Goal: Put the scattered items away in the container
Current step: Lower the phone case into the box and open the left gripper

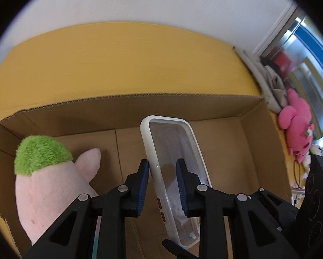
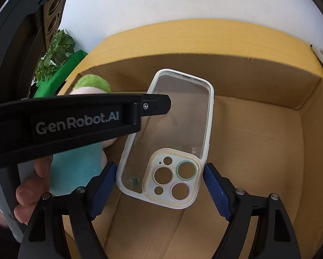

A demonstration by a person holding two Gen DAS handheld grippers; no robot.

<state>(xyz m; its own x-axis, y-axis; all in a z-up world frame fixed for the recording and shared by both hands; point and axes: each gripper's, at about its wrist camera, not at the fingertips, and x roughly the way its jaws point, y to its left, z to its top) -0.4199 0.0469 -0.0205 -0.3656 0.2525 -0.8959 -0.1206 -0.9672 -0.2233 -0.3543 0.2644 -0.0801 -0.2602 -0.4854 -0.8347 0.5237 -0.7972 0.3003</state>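
Note:
A clear phone case (image 1: 175,168) with a white rim hangs over the open cardboard box (image 1: 139,108). My left gripper (image 1: 163,185) is shut on its long edge, one pad inside the case and one outside. In the right wrist view the phone case (image 2: 172,133) lies between the blue pads of my right gripper (image 2: 159,185), which is open around its camera end; whether the pads touch it is unclear. The left gripper's black body (image 2: 79,118) crosses that view. A pink plush with green top (image 1: 44,177) lies in the box at the left, also in the right wrist view (image 2: 92,84).
The box stands on a yellow table (image 1: 118,64) against a white wall. A pink plush toy (image 1: 297,125) and other items lie at the table's right edge. A green plant (image 2: 55,51) stands left of the box. A black device (image 1: 317,194) is at the right.

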